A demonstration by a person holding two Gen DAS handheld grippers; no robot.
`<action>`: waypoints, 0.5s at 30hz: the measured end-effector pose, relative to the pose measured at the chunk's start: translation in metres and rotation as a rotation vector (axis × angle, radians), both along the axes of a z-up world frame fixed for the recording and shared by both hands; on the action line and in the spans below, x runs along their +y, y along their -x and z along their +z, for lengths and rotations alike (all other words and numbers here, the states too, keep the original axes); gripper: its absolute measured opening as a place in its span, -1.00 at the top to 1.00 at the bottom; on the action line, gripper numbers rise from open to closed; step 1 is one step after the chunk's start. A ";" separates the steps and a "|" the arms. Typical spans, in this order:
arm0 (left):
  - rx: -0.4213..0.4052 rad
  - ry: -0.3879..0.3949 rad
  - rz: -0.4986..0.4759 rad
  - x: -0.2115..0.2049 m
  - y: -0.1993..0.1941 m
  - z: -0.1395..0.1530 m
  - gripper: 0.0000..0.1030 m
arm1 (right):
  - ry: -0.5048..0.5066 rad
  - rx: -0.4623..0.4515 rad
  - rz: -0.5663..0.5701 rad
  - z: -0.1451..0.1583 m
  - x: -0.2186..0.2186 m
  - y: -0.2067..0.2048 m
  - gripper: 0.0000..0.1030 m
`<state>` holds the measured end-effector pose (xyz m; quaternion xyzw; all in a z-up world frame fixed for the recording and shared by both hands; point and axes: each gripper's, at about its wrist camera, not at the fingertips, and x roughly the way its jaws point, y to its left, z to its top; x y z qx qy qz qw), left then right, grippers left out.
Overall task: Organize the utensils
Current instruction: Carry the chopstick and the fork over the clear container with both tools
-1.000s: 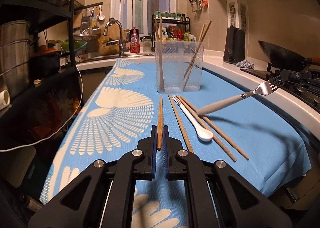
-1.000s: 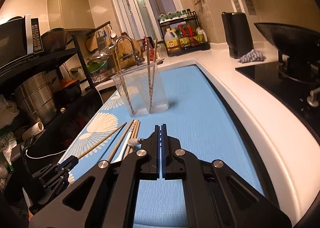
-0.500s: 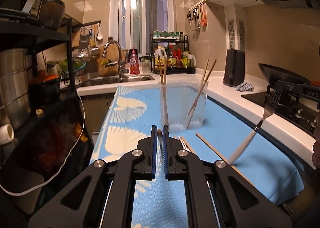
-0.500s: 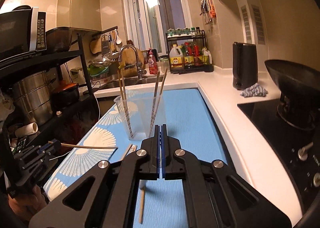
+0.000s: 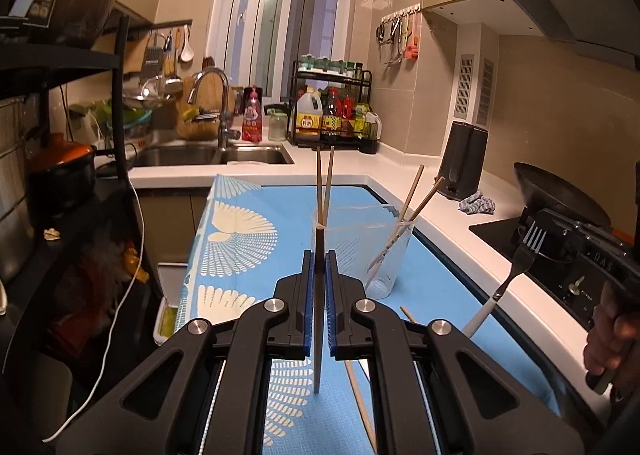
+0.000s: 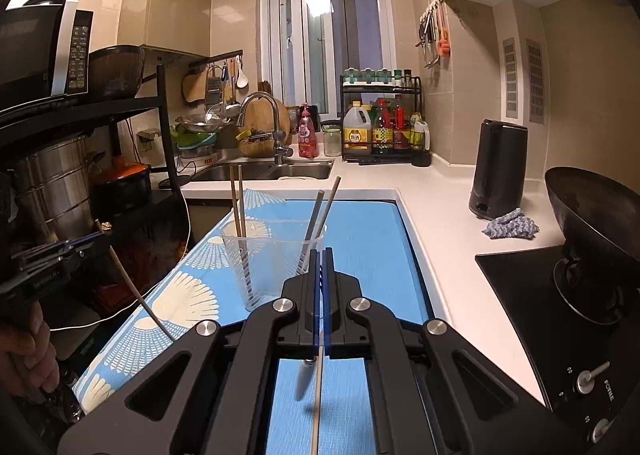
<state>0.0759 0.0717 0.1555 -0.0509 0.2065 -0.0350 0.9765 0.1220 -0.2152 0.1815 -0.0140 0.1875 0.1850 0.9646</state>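
Observation:
My left gripper (image 5: pixel 319 261) is shut on a wooden chopstick (image 5: pixel 317 331) held upright above the blue mat (image 5: pixel 248 239); it also shows at the left of the right wrist view (image 6: pixel 132 287). My right gripper (image 6: pixel 322 259) is shut on a fork (image 5: pixel 516 267) with a white handle, tines up; its handle (image 6: pixel 302 379) hangs below the jaws. A clear plastic container (image 5: pixel 360 251) stands ahead on the mat with chopsticks (image 5: pixel 324 183) leaning in it; it also shows in the right wrist view (image 6: pixel 268 259).
More chopsticks (image 5: pixel 360 395) lie on the mat below the grippers. A sink (image 5: pixel 208 155) is at the back, a black shelf rack (image 5: pixel 60 135) on the left, a stove with a wok (image 6: pixel 592 231) and a black kettle (image 6: pixel 496 171) on the right.
Both grippers have risen from the mat. The chopstick in the left gripper has swung from lying flat to upright. The fork in the right gripper has turned tines up.

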 end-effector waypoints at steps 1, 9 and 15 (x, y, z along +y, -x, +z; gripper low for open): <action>0.011 0.006 -0.005 0.001 -0.003 0.002 0.90 | 0.002 -0.001 0.007 0.001 0.003 -0.001 0.98; 0.041 0.023 -0.017 0.003 -0.015 0.015 0.90 | 0.035 -0.016 0.040 0.014 0.029 -0.010 0.98; 0.044 0.039 -0.032 0.005 -0.030 0.028 0.90 | 0.055 -0.038 0.065 0.031 0.044 -0.020 0.98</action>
